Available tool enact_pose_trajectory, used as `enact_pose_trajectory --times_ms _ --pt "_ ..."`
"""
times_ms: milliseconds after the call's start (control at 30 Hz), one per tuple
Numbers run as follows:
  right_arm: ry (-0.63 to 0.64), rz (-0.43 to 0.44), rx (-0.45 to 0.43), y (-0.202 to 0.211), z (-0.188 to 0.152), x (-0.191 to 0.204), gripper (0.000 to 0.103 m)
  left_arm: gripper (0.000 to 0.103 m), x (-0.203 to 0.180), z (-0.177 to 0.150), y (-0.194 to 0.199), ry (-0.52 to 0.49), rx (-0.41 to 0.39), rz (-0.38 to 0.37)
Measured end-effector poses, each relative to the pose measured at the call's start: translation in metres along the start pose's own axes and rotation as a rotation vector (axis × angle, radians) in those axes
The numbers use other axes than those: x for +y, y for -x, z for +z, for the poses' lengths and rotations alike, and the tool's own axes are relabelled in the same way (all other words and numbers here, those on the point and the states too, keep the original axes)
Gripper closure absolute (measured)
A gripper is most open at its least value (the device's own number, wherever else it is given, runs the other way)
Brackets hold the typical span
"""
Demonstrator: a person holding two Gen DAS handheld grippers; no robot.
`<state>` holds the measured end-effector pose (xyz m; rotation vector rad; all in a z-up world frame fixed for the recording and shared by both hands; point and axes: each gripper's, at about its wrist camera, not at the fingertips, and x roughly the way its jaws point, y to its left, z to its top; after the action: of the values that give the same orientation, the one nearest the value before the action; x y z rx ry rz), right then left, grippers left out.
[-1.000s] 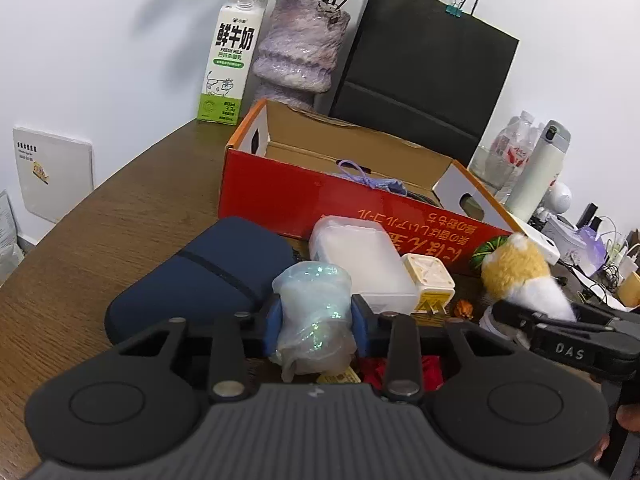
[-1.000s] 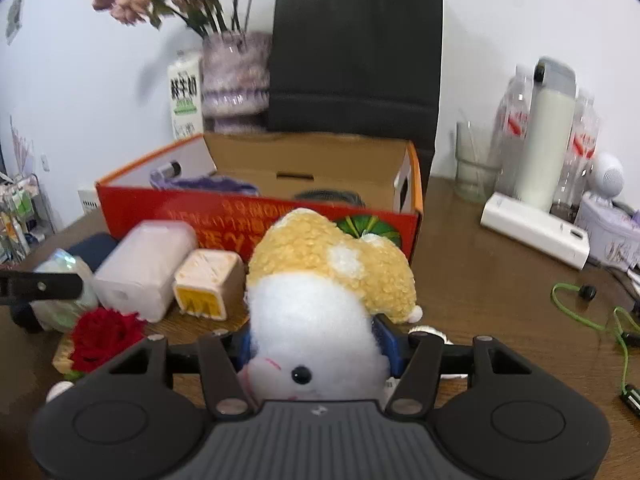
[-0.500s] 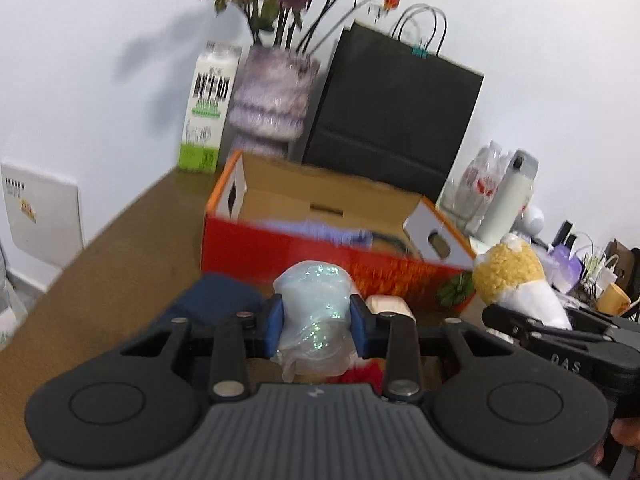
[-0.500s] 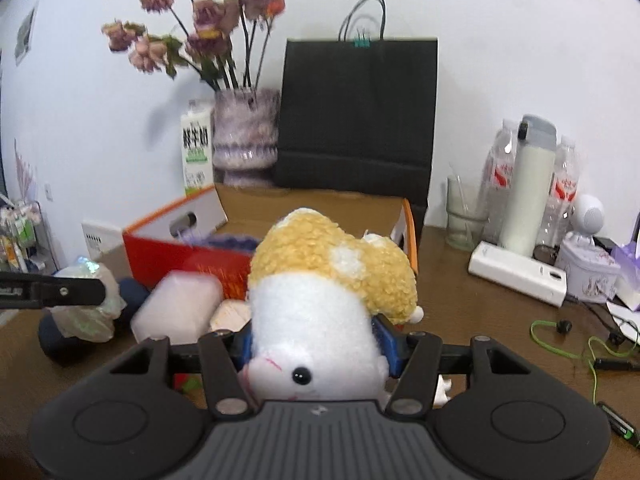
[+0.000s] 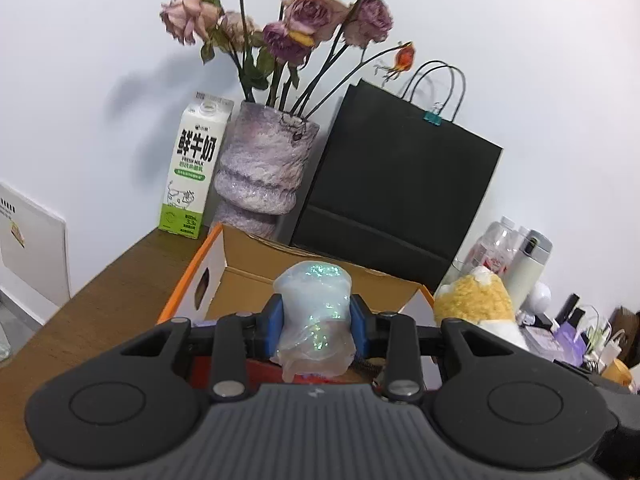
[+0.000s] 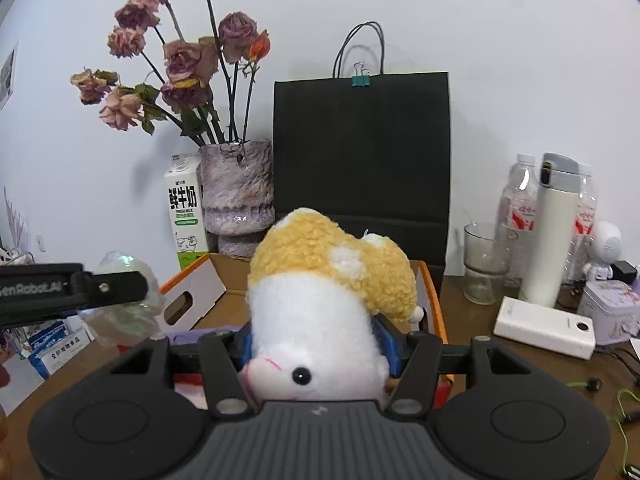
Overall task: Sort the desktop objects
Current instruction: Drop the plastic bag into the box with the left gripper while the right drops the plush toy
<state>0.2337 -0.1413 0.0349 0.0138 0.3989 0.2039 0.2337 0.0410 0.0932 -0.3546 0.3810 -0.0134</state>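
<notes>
Left wrist view: we've got the left gripper point(image 5: 316, 316) clamped on a crinkly iridescent plastic-wrapped bundle point(image 5: 314, 316), level above the orange-rimmed cardboard box point(image 5: 240, 268). Our right gripper point(image 6: 316, 344) squeezes a yellow-and-white plush hamster point(image 6: 320, 300) over that box too.

Yellow-and-white plush toy point(image 6: 320, 300), iridescent, perhaps pale blue, wrapped bundle point(image 5: 314, 312), orange-edged cardboard box point(image 5: 208, 280), black paper bag point(image 5: 396, 184)

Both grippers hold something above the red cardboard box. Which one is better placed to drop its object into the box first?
Probably the left gripper: its iridescent plastic bag sits centred over the cardboard box opening. The right gripper, holding the plush hamster, looks nearer the box's right wall.
</notes>
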Motion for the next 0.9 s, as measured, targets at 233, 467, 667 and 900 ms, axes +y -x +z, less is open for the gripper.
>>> enact_pose_trajectory --times_ms 233,467,667,900 --pt "0.004 -0.002 0.055 -0.054 0.009 -0.005 0.048 0.068 0.004 0.005 -0.048 -0.024 0.037 0.019" --pt "0.035 -0.021 0.113 -0.096 0.009 -0.009 0.045 0.06 0.012 0.009 -0.091 -0.061 0.081 0.057" --pt "0.012 -0.018 0.156 -0.102 0.003 -0.017 0.003 0.0 0.019 0.008 -0.097 -0.059 0.091 0.09" --pt "-0.025 -0.006 0.162 -0.089 0.006 -0.023 0.0 0.0 0.018 0.011 -0.084 -0.094 0.081 0.087"
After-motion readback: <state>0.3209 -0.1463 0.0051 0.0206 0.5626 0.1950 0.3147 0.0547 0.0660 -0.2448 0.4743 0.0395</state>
